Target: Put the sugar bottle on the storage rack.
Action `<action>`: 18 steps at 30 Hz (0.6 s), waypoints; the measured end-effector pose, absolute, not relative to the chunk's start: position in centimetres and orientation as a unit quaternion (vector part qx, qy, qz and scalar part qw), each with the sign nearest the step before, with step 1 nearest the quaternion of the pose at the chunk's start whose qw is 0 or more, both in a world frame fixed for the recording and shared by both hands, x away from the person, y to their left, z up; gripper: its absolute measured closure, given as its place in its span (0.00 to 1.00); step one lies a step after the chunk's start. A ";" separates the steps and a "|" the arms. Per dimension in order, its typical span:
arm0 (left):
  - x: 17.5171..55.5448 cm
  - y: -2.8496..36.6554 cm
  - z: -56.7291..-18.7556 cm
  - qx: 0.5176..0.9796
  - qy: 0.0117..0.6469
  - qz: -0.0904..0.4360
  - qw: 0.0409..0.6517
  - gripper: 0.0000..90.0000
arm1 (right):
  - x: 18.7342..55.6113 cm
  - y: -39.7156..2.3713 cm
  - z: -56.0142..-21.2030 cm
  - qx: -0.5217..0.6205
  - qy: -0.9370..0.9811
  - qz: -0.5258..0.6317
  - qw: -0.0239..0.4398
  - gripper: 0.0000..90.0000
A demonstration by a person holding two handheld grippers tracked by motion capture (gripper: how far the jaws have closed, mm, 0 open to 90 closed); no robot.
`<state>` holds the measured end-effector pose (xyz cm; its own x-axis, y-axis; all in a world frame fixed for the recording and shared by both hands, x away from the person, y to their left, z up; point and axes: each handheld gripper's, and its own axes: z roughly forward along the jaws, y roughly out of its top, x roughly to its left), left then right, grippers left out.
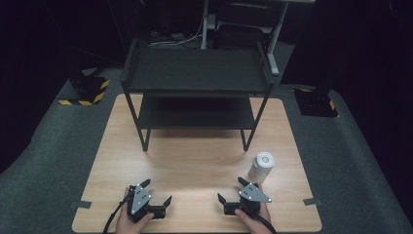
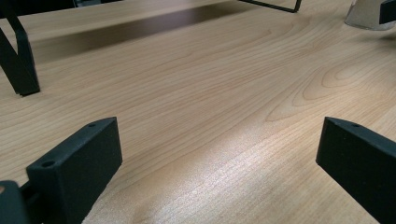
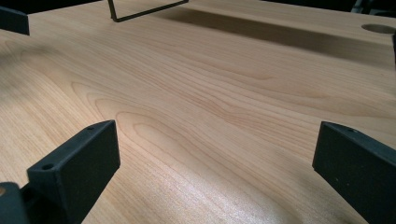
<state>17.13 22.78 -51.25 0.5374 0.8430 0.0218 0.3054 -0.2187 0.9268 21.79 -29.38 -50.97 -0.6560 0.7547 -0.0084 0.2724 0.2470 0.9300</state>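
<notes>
No text, label or number can be read on anything here.

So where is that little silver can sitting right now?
In the high view the small silver cylindrical can stands upright on the light wooden table, toward its right side, just beyond the right gripper and in front of the black two-tier metal shelf.

Two-tier shelf rack (image 1: 197, 73) stands on the far half of the table (image 1: 195, 161), legs on the tabletop. Can (image 1: 261, 166) upright on the table, before the rack's right front leg, toward the right edge. Left gripper (image 1: 156, 191) near the front edge, left of centre; right gripper (image 1: 231, 190) near the front edge, right of centre, just before and left of the can. Grippers well apart, bare tabletop between them. Floor mat surrounds the table.
</notes>
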 end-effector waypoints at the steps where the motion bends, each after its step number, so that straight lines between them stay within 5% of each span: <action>1: 17.1 22.8 -51.2 0.730 0.394 0.275 0.486 0.01 | 21.8 -29.4 -51.0 0.340 0.754 0.511 0.236 0.00; 18: 17.2 22.7 -51.1 0.732 0.396 0.274 0.482 0.01 | 21.5 -29.4 -51.2 0.330 0.752 0.514 0.247 0.00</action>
